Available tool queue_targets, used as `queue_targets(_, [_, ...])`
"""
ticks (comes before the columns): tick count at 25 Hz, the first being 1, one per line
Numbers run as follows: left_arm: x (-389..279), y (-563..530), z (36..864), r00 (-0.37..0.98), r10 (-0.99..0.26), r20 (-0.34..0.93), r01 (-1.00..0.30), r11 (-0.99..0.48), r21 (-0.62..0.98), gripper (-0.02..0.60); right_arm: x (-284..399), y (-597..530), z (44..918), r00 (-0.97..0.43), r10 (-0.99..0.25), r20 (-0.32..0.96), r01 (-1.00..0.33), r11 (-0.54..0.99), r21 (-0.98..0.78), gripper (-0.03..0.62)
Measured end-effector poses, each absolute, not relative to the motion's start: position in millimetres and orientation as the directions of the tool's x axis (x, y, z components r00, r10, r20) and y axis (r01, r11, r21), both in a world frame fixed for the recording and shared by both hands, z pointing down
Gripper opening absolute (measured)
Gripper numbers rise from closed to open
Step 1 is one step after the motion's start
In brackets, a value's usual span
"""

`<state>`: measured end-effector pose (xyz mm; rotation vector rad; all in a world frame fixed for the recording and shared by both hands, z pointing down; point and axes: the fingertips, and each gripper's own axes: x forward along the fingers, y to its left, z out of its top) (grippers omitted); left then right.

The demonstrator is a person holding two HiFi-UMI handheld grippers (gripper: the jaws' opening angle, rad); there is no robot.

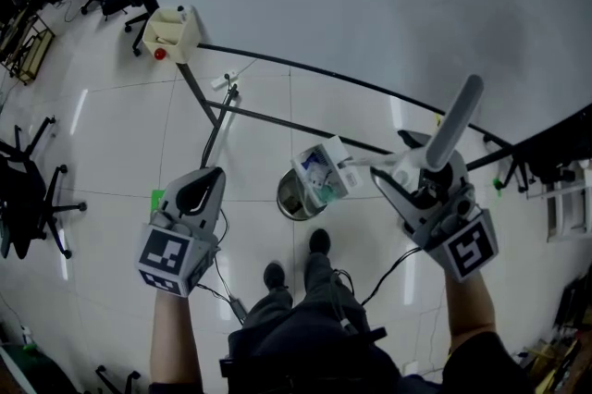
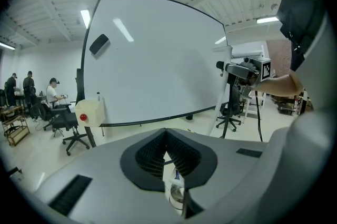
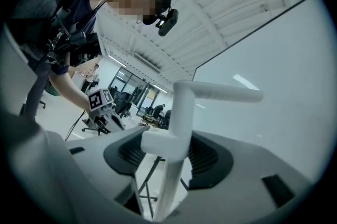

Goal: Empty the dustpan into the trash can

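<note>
The right gripper (image 1: 404,178), right of centre, pinches the white handle (image 1: 458,119) so that the dustpan (image 1: 322,175) hangs tipped at frame centre, its mouth over the trash can (image 1: 290,203) just below. The dustpan holds what may be crumpled wrappers; the can's inside is too dark to read. The left gripper (image 1: 205,181), lower left, has its fingers pressed together on nothing and looks idle.

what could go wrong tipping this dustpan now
1. The dustpan hangs over the can's rim rather than its middle, so it could spill onto the floor.
2. The right claw pinches only the thin handle, so the dustpan may twist in the grip as it tips.
</note>
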<state>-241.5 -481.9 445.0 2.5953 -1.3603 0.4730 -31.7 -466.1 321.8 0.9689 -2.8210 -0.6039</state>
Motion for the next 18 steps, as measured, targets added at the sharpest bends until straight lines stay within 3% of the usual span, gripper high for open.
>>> queue_targets(18, [-214.3, -467.3, 443.4, 0.621, -0.707, 0.339, -0.751, -0.661, -0.003, -0.008, -60.9, -432.3, 344.8, -0.772, -0.636, 0.001, -0.571, 0.693, 0.439, 0.238])
